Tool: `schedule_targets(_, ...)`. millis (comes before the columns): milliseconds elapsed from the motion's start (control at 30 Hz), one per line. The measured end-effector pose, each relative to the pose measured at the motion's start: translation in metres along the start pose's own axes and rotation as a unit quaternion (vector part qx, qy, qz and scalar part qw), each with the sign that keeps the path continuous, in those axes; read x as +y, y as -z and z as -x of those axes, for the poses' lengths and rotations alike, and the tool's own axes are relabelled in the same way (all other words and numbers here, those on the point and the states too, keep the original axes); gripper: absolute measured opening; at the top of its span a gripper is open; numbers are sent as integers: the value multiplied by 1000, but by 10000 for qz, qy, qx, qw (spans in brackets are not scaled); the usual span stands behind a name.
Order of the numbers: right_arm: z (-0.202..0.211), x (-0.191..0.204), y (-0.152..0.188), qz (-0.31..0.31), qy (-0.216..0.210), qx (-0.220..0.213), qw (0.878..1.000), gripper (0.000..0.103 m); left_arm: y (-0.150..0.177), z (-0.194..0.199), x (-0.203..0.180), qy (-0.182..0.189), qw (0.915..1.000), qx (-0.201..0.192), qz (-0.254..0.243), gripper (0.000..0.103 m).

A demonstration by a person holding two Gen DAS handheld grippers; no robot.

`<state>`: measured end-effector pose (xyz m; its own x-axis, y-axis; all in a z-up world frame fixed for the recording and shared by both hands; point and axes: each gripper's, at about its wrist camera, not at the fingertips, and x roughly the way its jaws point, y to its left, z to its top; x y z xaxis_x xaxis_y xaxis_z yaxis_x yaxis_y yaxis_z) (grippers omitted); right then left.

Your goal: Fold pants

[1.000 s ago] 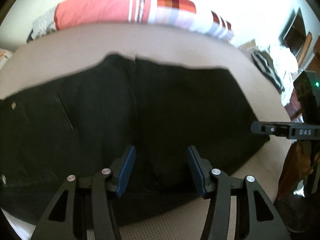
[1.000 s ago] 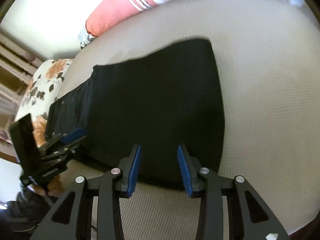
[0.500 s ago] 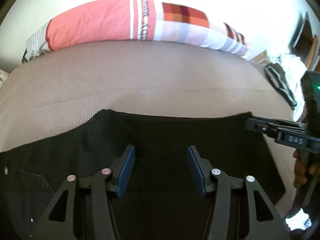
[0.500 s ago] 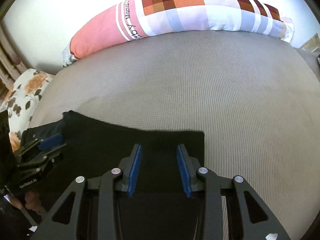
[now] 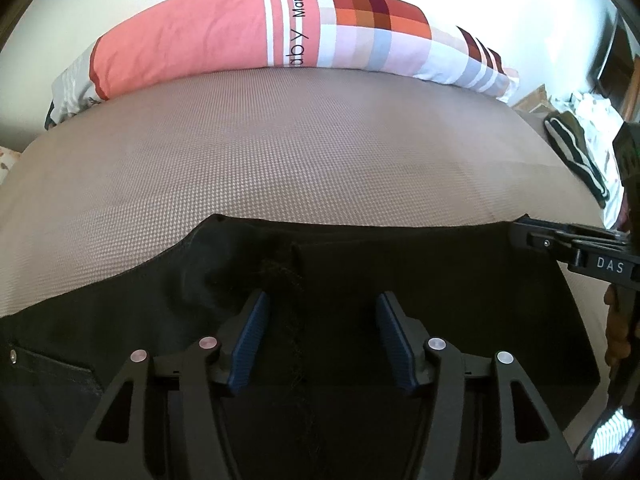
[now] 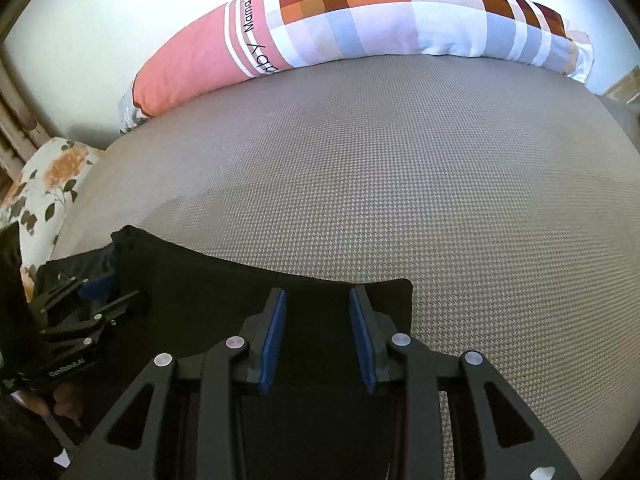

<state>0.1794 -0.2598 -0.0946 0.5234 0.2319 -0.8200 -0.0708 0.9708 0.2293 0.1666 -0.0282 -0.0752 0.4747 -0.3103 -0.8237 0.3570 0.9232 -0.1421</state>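
- Black denim pants: flat on beige woven mattress, along its near edge; long pink-and-checked bolster pillow at far side.
- Left wrist view only: frayed seam, rivet and pocket at left, striped dark garment off right.
- Right wrist view only: square pants corner, floral cushion at left.
- Versus a second ago: more bare mattress visible, pants lower in both views.
- Left gripper: blue-padded jaws wide apart, empty, over the seam.
- Right gripper: jaws parted, narrower gap, holding nothing, over the corner; contact with cloth unclear.
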Motion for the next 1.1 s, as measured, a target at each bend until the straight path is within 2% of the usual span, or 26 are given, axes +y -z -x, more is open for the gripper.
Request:
schedule_targets(67,1,3,-1,8,37,36,10000,32,0,4,0,-40,10000,67,34,59)
schedule_targets(267,8,14,1,159,173,29,9997,38,9,39,16,-62,9997,-98,218,60)
schedule_targets(400,17,24,6,278,215,-44,9994,40,19,69,30,-259,9992,-234,202,65)
schedule_targets(500,24,30,13,243,106,-67,9996,44,28,90,43,-405,9985,-309,192,69)
schedule_targets(700,34,45,36,266,-102,65,9996,45,48,118,71,-598,9973,-306,304,70)
schedule_targets(900,46,53,60,164,-329,228,9991,45,68,142,118,-646,9945,-283,779,70)
schedule_targets(1100,53,55,71,-139,-515,263,9982,49,87,159,181,-753,9857,-140,1503,70)
